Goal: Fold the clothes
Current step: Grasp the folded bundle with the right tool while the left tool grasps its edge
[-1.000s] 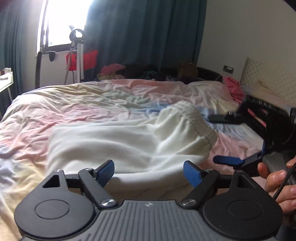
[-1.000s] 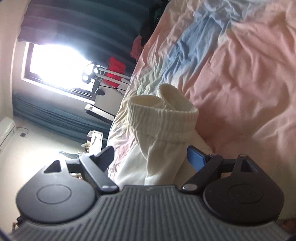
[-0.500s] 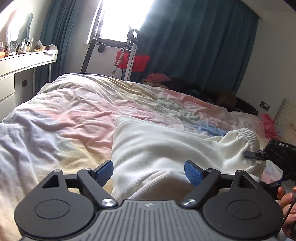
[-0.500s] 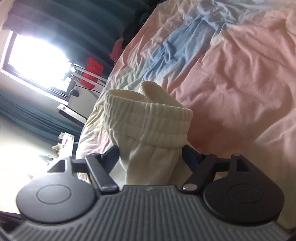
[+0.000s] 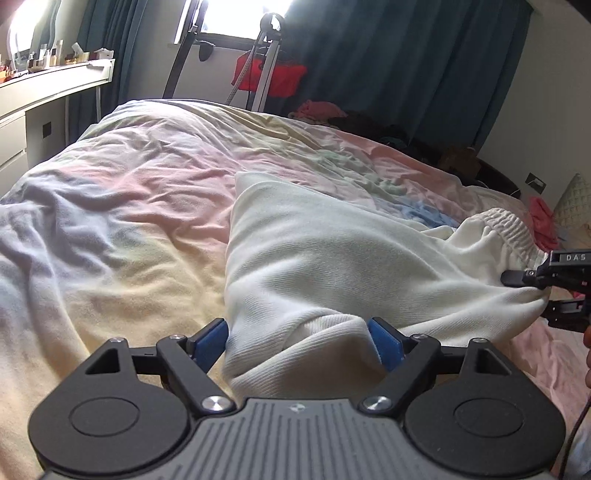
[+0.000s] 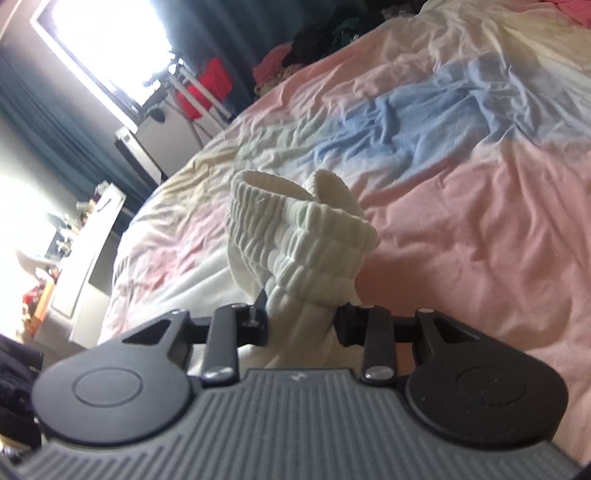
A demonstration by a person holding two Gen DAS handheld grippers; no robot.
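Now, a cream-white garment (image 5: 314, 258), soft knit with a gathered elastic band, lies across the middle of a bed (image 5: 110, 221) covered in a rumpled pastel duvet of pink, yellow, blue and pale green. Left gripper (image 5: 299, 341): jaws spread wide, blue pads on either side of a ribbed hem end of the garment; cloth sits between them, touching or nearly touching the pads, but it is not squeezed. Right gripper (image 6: 301, 319): jaws closing, with a bunched neck of the fabric between them just below the elastic band (image 6: 303, 232); the black fingers press the cloth in from both sides. From the left wrist view the right gripper (image 5: 543, 291) shows at the right edge, pinching the far corner of the garment beside the gathered band (image 5: 513, 230), so that the cloth is drawn taut from there toward the left gripper. The band stands up off the duvet in a loop in the right wrist view. A fingertip of the person (image 5: 588, 338) shows at the right edge below that gripper. Beyond the bed: dark teal curtains (image 5: 406, 66), a bright window (image 5: 240, 16), a tripod (image 5: 267, 62) with something red (image 5: 273, 77) behind it, a heap of dark and pink clothes (image 5: 332, 114) at the far side of the bed, and a white dresser (image 5: 37, 107) with small bottles on top at the left.
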